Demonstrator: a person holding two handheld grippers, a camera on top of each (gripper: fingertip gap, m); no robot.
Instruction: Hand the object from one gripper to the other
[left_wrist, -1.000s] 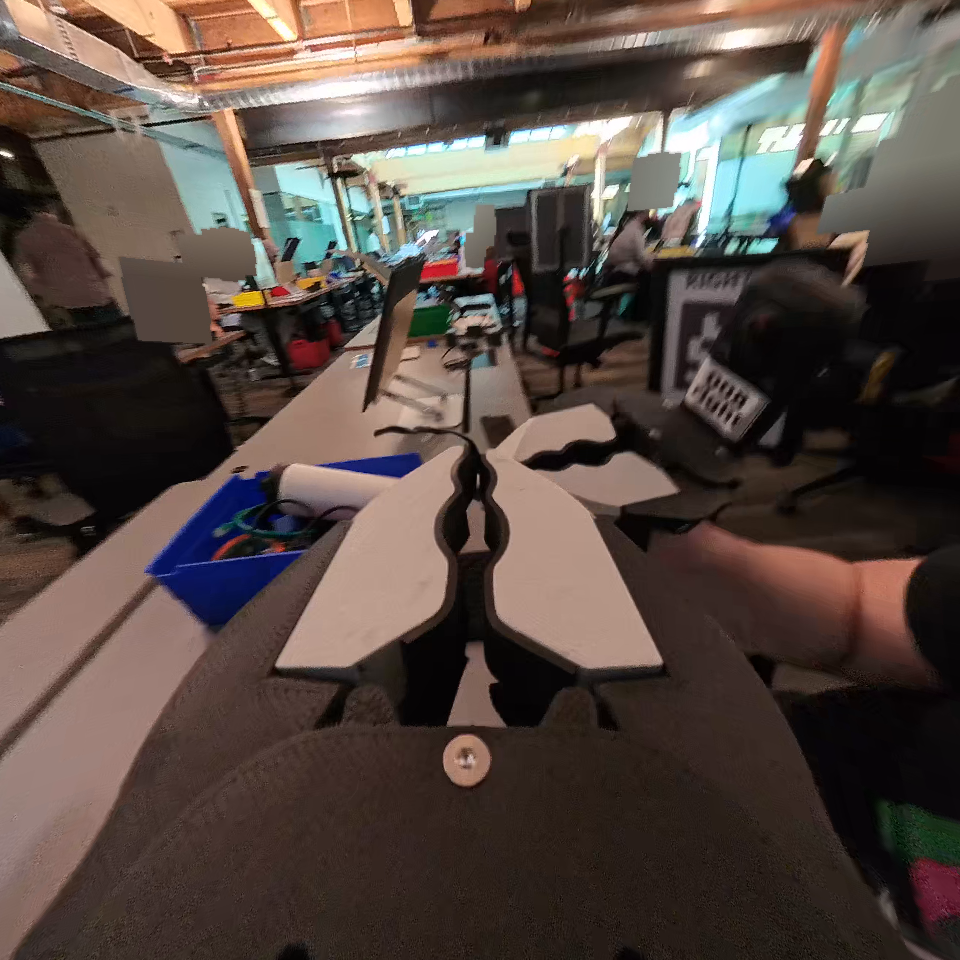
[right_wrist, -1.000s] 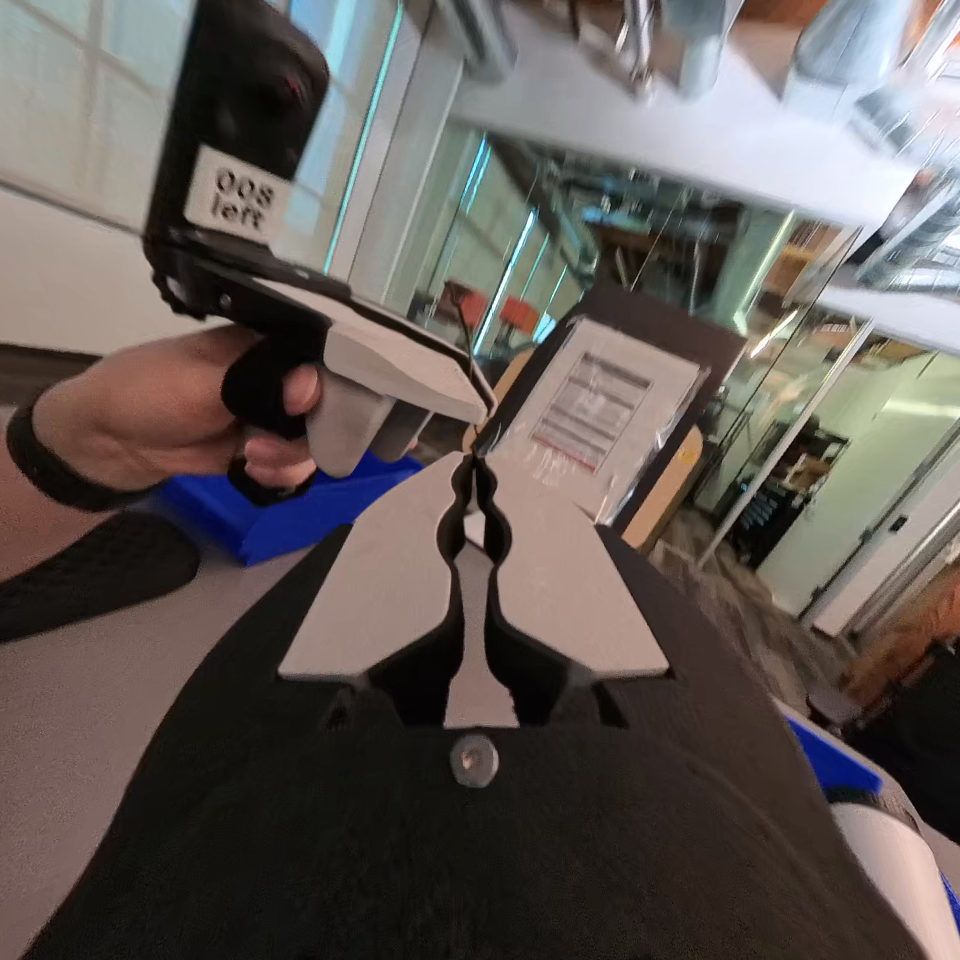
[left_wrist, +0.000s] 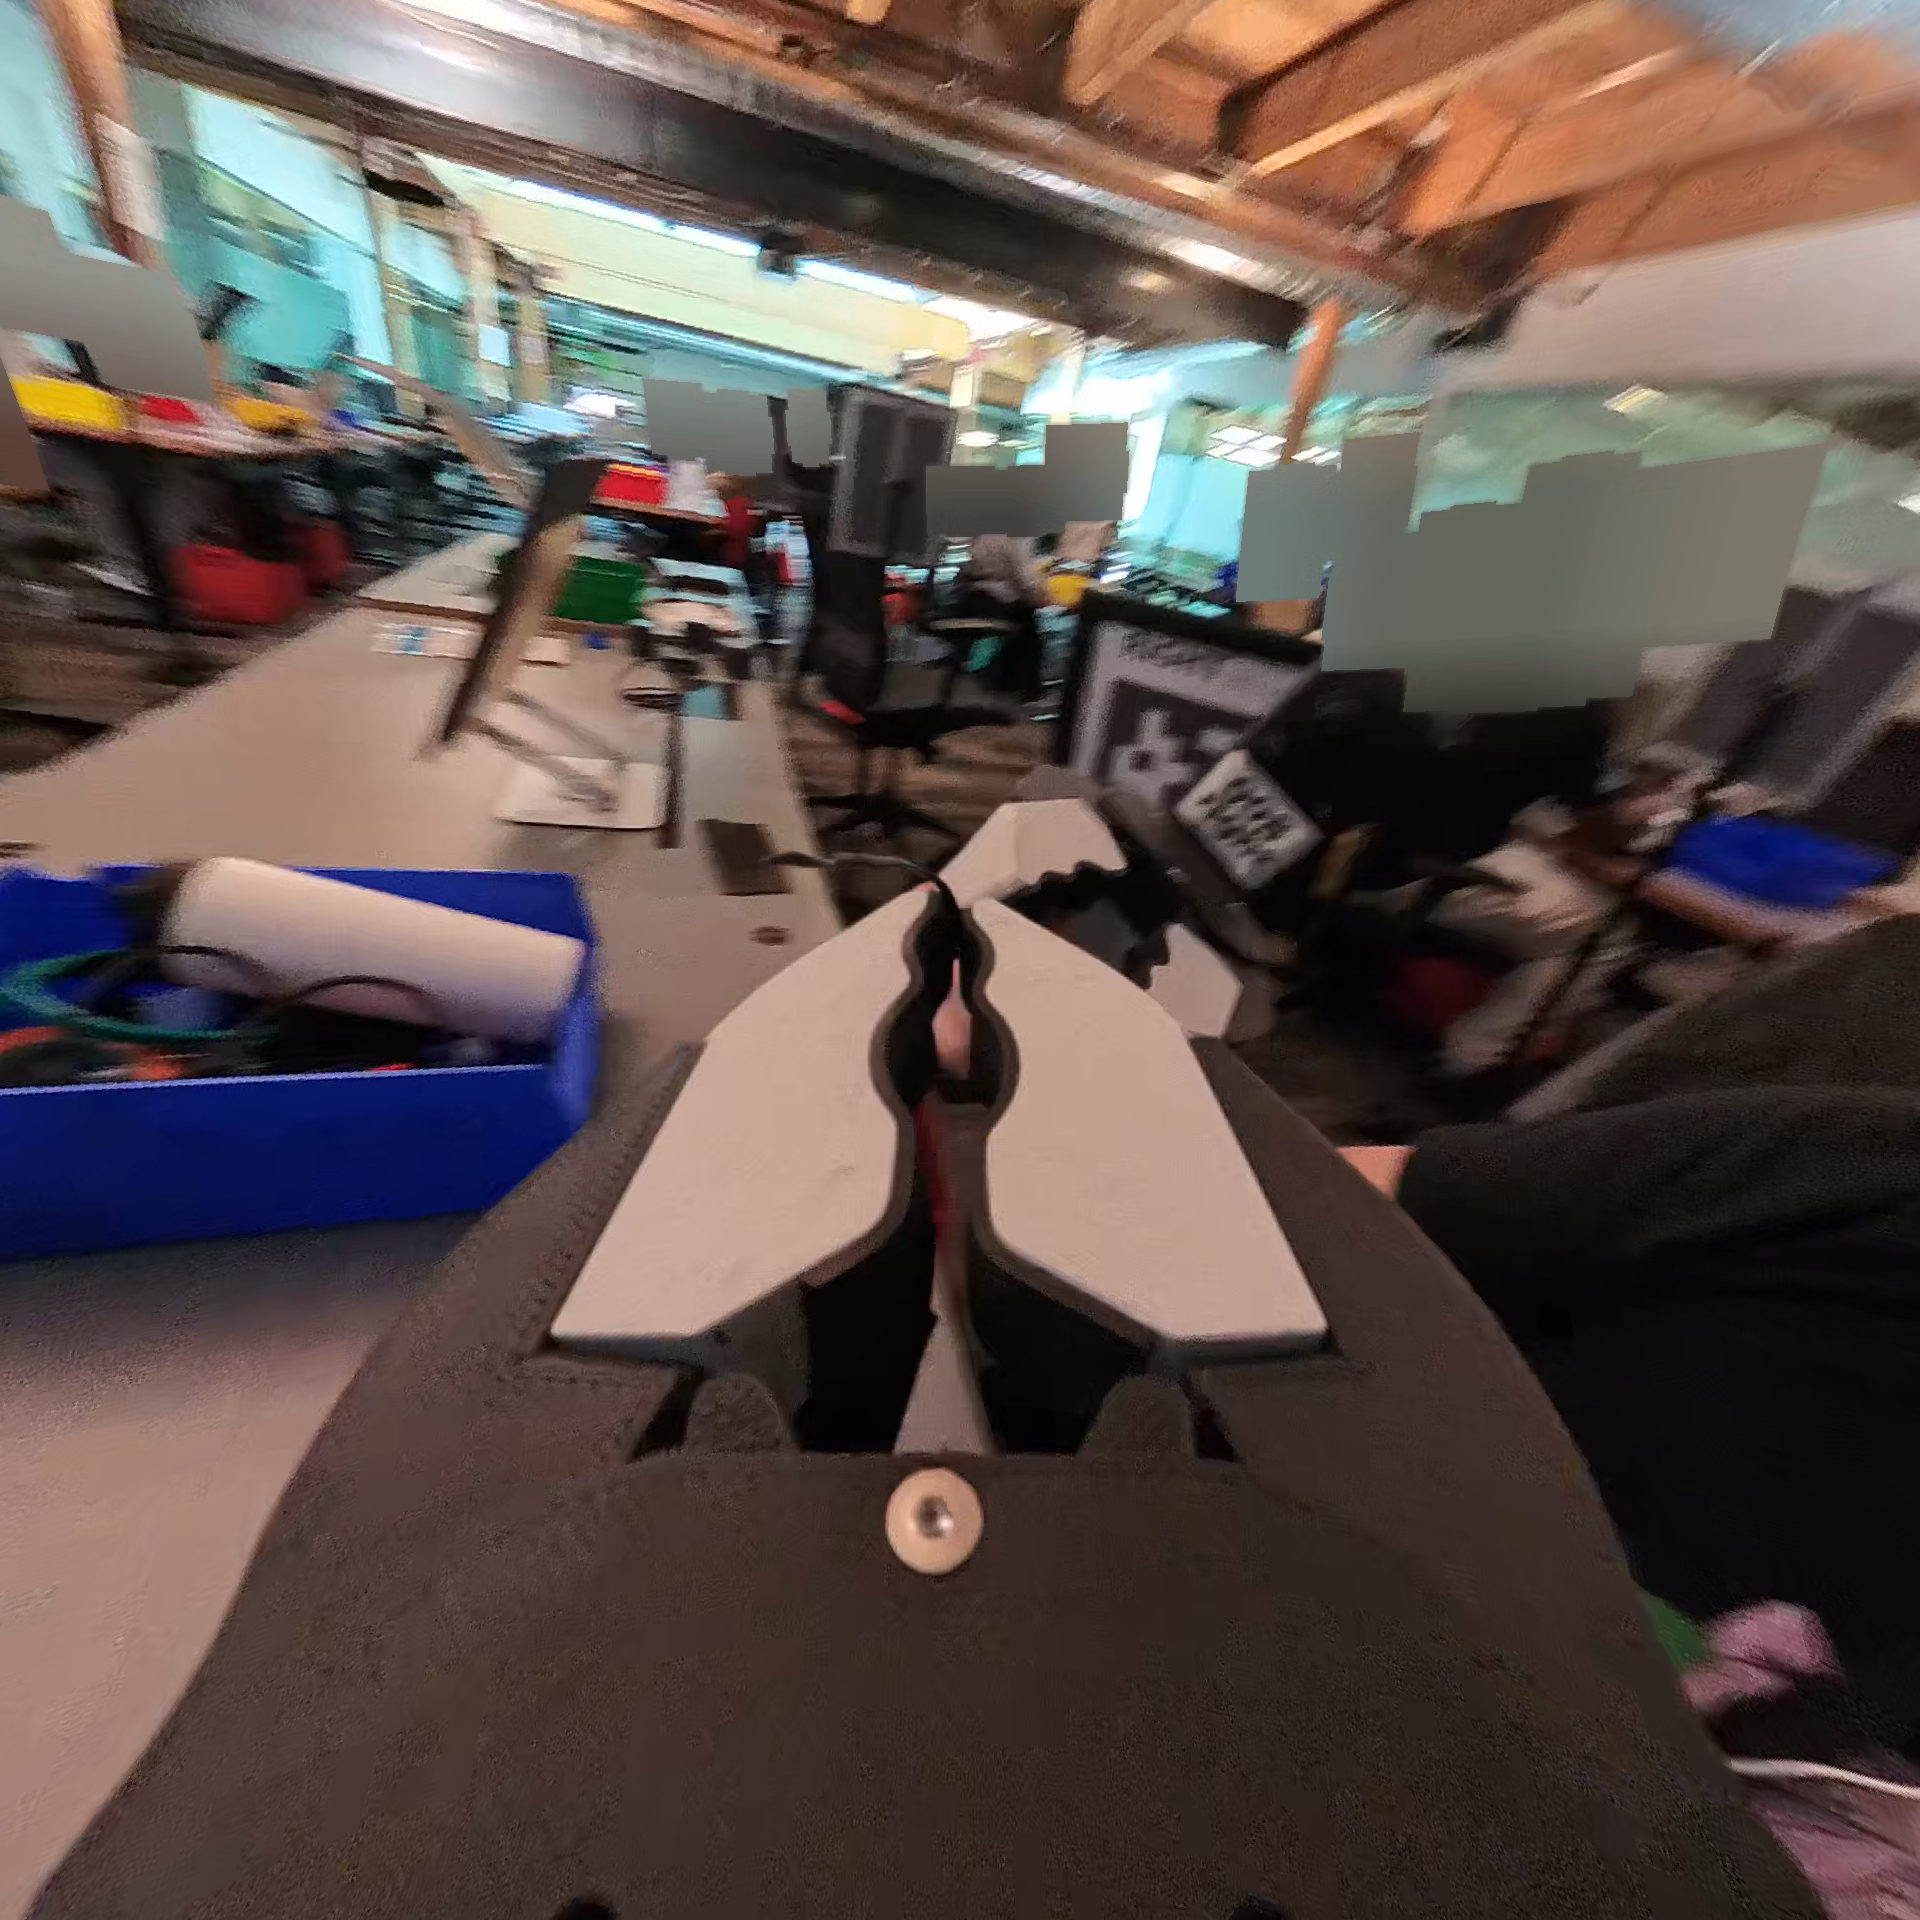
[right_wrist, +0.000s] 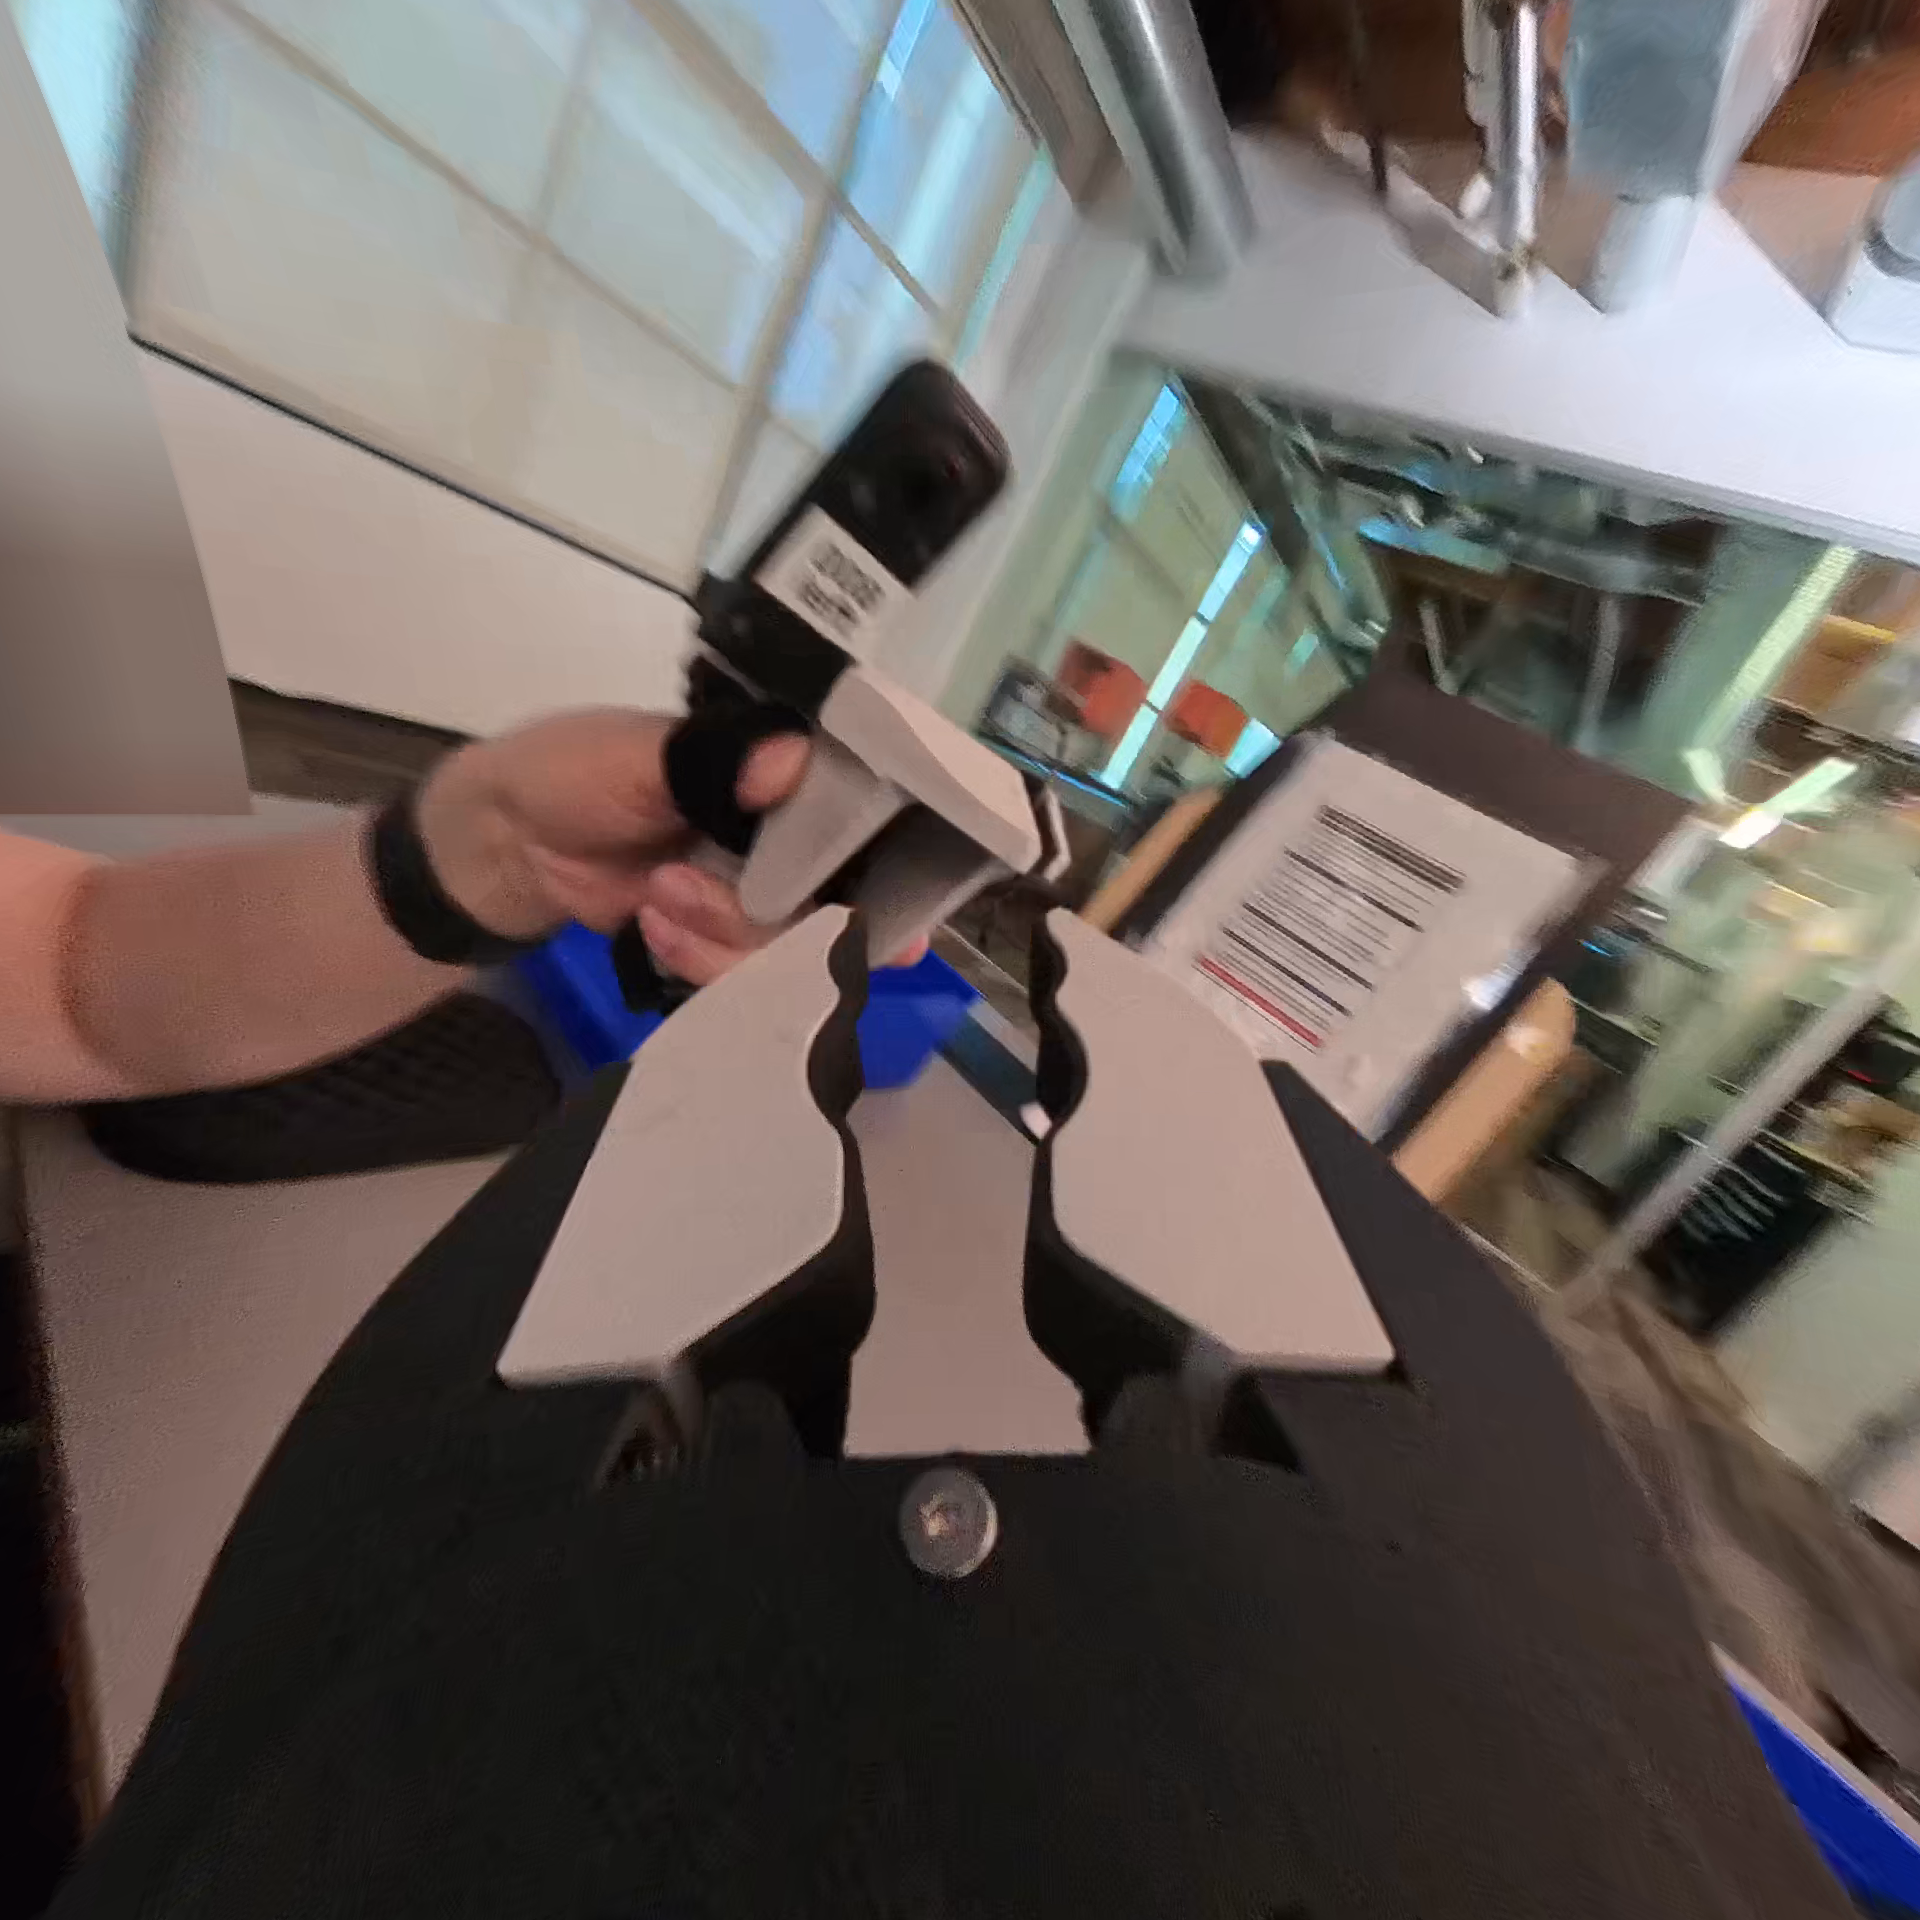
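Left claw (left_wrist: 945, 909): clenched – the two grey fingers meet at their tips and pinch a thin black cord (left_wrist: 831, 860).
Cord: its free end curves up and away to the left from the left claw's tips, in the air above the far edge of the tabletop (left_wrist: 208, 1455). It is too thin and blurred to say what kind of cord it is.
Right claw (right_wrist: 948, 920): released, with a clear gap between its fingers and nothing held between them.
Claws together: in the right wrist view the left claw (right_wrist: 1023, 847) sits just beyond the right claw's open tips, close to them; whether they touch I cannot tell. In the left wrist view the right claw (left_wrist: 1081, 894) shows just past the left claw's tips, to the right.
Hand (right_wrist: 582, 821): wrapped around the left claw's black handle, a dark band at the wrist.
Sleeve (left_wrist: 1662, 1195): dark, at the right edge of the left wrist view.
Blue bin (left_wrist: 260, 1153): on the tabletop to the left of the left claw – it holds a white roll (left_wrist: 364, 945) lying on its side over a tangle of cables.
Room: blurred by motion in both views.
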